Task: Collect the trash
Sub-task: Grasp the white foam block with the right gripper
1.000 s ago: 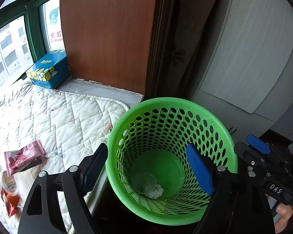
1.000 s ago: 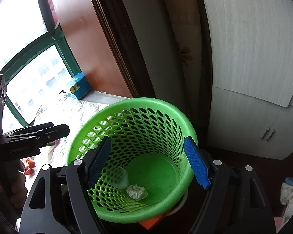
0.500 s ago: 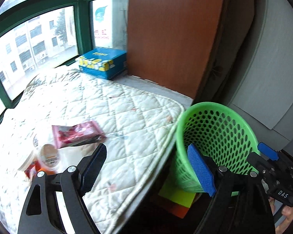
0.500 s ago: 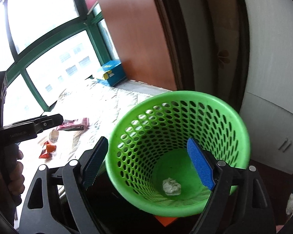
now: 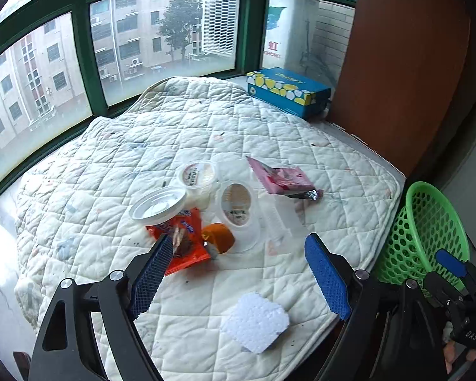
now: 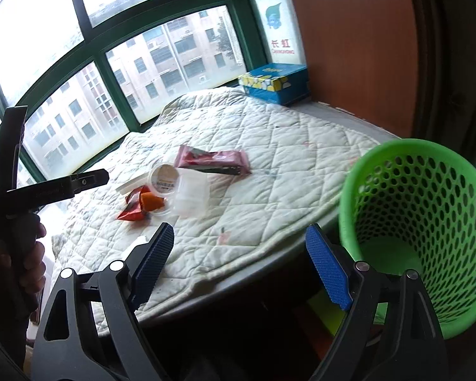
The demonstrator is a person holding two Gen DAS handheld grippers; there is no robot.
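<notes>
A white quilted pad (image 5: 206,146) covers the window ledge, with the green perforated plastic basket (image 6: 428,209) off its right edge. Mid-pad lie a pink wrapper (image 5: 282,177), clear lidded cups (image 5: 238,206), an orange-red packet (image 5: 184,247); a white foam square (image 5: 254,320) sits near the front edge. The left gripper (image 5: 238,273) and right gripper (image 6: 241,263) are both spread, holding nothing.

White quilted mattress pad (image 5: 225,133) carries scattered trash: pink wrapper (image 5: 280,177) at 1 o'clock, foam square (image 5: 255,325) at 6.
</notes>
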